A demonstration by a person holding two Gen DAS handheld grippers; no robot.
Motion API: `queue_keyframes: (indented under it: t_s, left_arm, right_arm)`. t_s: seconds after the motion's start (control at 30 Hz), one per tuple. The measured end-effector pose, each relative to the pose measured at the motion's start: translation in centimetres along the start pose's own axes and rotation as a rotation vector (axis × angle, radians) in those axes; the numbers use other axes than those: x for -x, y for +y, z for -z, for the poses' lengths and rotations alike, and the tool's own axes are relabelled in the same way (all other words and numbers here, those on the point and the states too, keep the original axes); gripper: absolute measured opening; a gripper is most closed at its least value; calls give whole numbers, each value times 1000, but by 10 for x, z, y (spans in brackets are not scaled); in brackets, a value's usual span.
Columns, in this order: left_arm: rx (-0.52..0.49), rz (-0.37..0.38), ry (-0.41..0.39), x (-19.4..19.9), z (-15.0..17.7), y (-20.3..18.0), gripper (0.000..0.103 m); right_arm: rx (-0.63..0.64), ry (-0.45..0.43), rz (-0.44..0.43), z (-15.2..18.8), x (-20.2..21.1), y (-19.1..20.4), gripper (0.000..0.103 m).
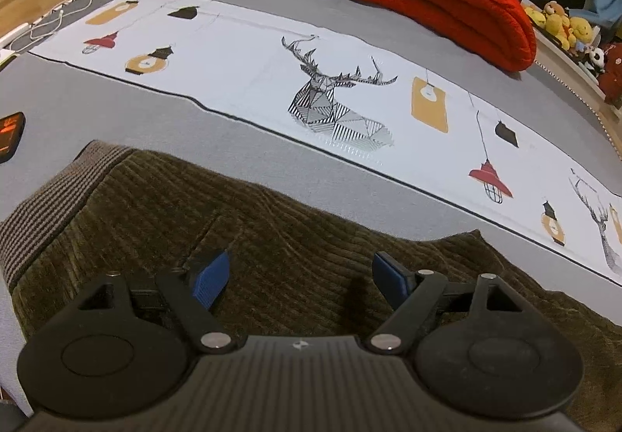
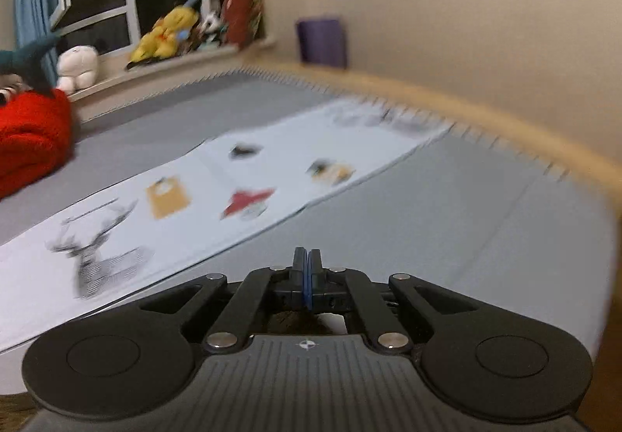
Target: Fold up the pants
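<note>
We've got the pants (image 1: 272, 237) right under our left gripper (image 1: 299, 276), jaws wide, nothing held; waistband (image 1: 50, 195) at 10 o'clock. Right gripper (image 2: 307, 268) pinched shut, empty, aimed off across the bed (image 2: 466, 218).

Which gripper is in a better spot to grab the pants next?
Probably the left gripper: it is open right above the brown pants. The right gripper is shut and points at bare grey sheet.

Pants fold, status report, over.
Left gripper open above brown corduroy pants. Right gripper shut, nothing seen between pads. Black phone beside waistband.
</note>
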State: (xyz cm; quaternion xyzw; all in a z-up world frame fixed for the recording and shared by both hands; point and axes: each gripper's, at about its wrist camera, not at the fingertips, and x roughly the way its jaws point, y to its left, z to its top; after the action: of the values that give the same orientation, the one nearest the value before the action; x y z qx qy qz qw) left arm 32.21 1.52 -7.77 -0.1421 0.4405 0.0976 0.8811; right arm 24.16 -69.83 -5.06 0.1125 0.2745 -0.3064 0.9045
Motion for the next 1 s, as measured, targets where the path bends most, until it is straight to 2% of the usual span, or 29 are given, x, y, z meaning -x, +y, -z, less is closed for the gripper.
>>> queue_keyframes:
  t_s: [0.07,0.13,0.17,0.23,0.27,0.3,0.33,0.37,0.5,0.53,0.57,0.6,0.63,0.67,0.73,0.9,1.0]
  left_arm:
    - [-10,-8,-2,-1,1,-2,85]
    - [-14,-15,-6,-1,1,-3,85]
    - [-8,-15,-7,0,0,-3,85]
    - [-1,-15,-3,-2,0,-4,85]
    - [-6,-16,2,-4,0,-6,85]
    - [-16,-17,8,-7,1,-8,85]
    - [-28,-17,13,-9,2,-12,85]
    - [-41,-16,17,-10,3,-15,85]
    - [-84,-12,17,-12,9,-26,85]
    - [-91,-16,15,-12,9,-27,85]
    - [-96,-22,14,-13,10,-28,85]
    - [-96,-27,15,-14,10,-28,85]
    - [-93,-30,18,-15,10,-28,85]
    - [-89,-30,21,-16,10,-28,85]
    - [-86,-34,22,-16,9,-27,85]
    - [-94,-35,19,-15,10,-28,85]
    - [-101,-38,17,-15,11,-29,85]
  right_arm:
    - [-14,60,13,-4,-27,-2,0]
    - [-77,87,77,-2,-46,-8,0]
    - [-151,106,43,-1,-51,-16,4]
    - [-298,159,-98,6,-58,-30,6]
    - [-327,187,-150,8,-60,-32,18]
    - [-330,212,-192,10,-62,-32,27]
    - [-305,231,-222,12,-64,-29,44]
    - [-263,238,-239,13,-66,-23,52]
    - [-136,256,-282,16,-73,-1,56]
    - [-113,285,-295,18,-78,5,56]
    - [-82,315,-302,20,-80,13,50]
    - [-25,326,-293,23,-81,23,37]
    - [44,311,-277,26,-77,34,29]
    - [121,259,-265,30,-68,44,23]
    - [167,182,-256,33,-46,50,13]
    - [35,40,-157,28,8,28,11]
    - [32,1,-125,17,24,23,11]
